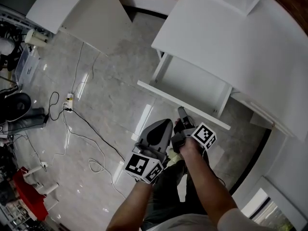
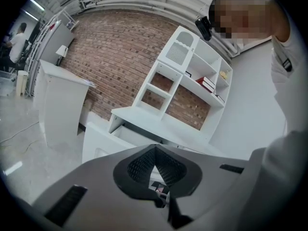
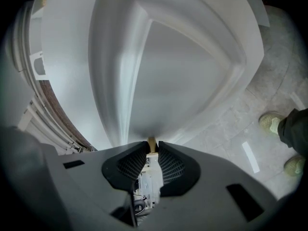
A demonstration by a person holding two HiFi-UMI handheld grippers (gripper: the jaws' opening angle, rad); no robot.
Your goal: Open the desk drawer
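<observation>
The white desk [image 1: 231, 37] has its drawer [image 1: 192, 83] pulled out, and the inside looks bare. My right gripper [image 1: 182, 115] is at the middle of the drawer's front panel [image 1: 159, 93]. In the right gripper view that panel [image 3: 168, 71] fills the picture, and my right gripper [image 3: 152, 147] is shut on a small tan knob [image 3: 152, 143]. My left gripper [image 1: 160, 130] hovers beside the right one, just short of the panel and touching nothing. In its own view the left gripper [image 2: 155, 150] is shut and empty, with the drawer [image 2: 103, 141] ahead.
Cables and a power strip [image 1: 70, 102] trail over the marble floor at the left. A second white desk [image 1: 82, 8] stands at the back left, and red clutter [image 1: 29, 191] lies at the lower left. White shelving [image 2: 187, 76] rises over the desk against a brick wall [image 2: 115, 47]. The person's shoes [image 3: 272, 123] are below.
</observation>
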